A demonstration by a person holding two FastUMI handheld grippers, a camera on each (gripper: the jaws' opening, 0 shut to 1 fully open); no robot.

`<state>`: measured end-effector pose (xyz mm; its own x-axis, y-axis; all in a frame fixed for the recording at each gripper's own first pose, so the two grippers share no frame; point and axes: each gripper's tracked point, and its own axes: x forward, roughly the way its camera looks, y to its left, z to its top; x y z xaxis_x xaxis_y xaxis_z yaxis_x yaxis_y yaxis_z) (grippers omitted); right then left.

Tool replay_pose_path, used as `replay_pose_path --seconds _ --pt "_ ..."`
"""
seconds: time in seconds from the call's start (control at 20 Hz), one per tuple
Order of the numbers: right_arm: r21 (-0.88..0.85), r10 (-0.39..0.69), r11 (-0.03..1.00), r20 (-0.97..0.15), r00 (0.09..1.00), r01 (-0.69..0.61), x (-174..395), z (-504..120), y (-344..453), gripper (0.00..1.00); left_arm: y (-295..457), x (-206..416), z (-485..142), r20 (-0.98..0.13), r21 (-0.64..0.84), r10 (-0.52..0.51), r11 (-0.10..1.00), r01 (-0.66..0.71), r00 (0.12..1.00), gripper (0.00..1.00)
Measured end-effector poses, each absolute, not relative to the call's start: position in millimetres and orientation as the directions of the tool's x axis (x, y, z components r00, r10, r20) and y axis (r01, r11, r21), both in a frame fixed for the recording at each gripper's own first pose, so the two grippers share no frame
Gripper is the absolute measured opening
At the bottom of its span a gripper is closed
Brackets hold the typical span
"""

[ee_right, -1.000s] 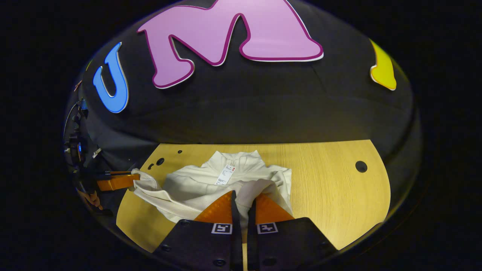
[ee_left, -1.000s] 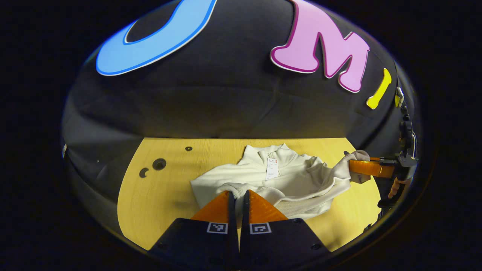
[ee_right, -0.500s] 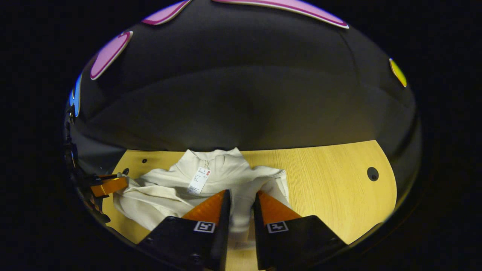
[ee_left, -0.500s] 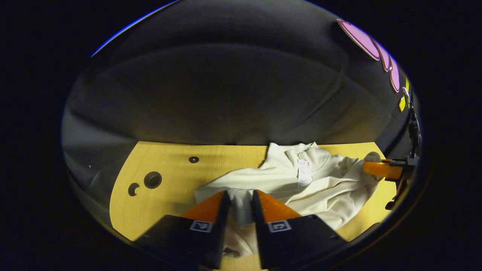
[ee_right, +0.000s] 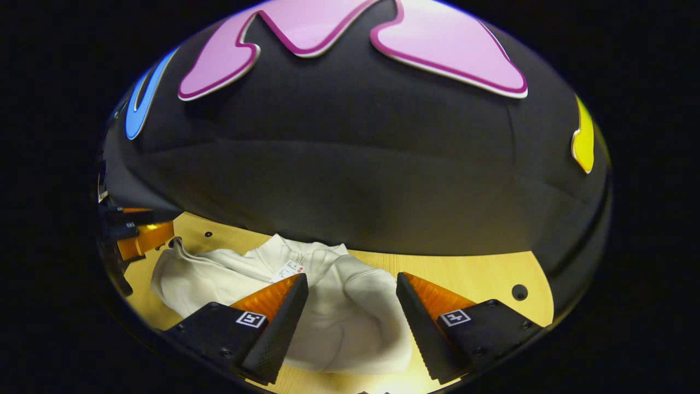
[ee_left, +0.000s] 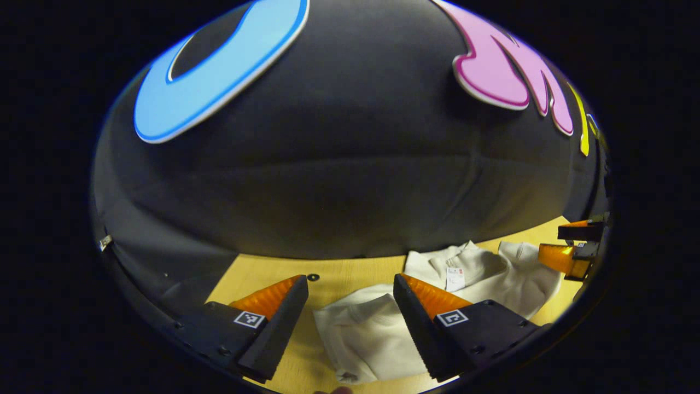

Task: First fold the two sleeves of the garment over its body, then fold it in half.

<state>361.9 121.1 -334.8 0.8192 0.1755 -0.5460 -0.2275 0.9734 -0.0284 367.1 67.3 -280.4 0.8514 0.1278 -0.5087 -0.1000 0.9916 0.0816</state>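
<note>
My own fingers cover part of the cream sweatshirt (ee_right: pixel 350 323), so I can't make out how its sleeves lie. Left gripper (ee_left: pixel 350 314) and right gripper (ee_right: pixel 350 312) both gape wide, holding nothing. It's bunched on the wooden table (ee_right: pixel 481 273)

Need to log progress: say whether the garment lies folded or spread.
Folded: the garment lies bunched in a compact heap on the table, no sleeve stretched out.

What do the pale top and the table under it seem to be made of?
The top looks like soft, matte knit, perhaps fleece or cotton: it slumps in rounded folds. The table looks like light wood or a wood-look laminate: fine straight grain lines, a smooth, faintly shiny surface.
</note>
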Motion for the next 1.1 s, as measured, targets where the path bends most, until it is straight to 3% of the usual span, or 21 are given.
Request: replay_pose_path --seconds 0.35,0.9,1.1 --pt "-0.008 0.257 0.955 -0.476 0.841 -0.296 275 -256 109 0.99 38 292 -158 -0.325 0.048 0.124 0.992 -0.115 0.938 0.98" --pt "0.001 0.181 0.983 -0.201 0.963 -0.185 119 -51 56 0.99 -18 87 2 -0.108 0.009 0.005 1.000 -0.004 0.994 0.98" --pt "-0.050 0.189 0.979 -0.161 0.969 -0.199 51 -22 58 0.98 -32 23 23 -0.070 0.002 -0.039 0.999 0.040 0.997 0.98"
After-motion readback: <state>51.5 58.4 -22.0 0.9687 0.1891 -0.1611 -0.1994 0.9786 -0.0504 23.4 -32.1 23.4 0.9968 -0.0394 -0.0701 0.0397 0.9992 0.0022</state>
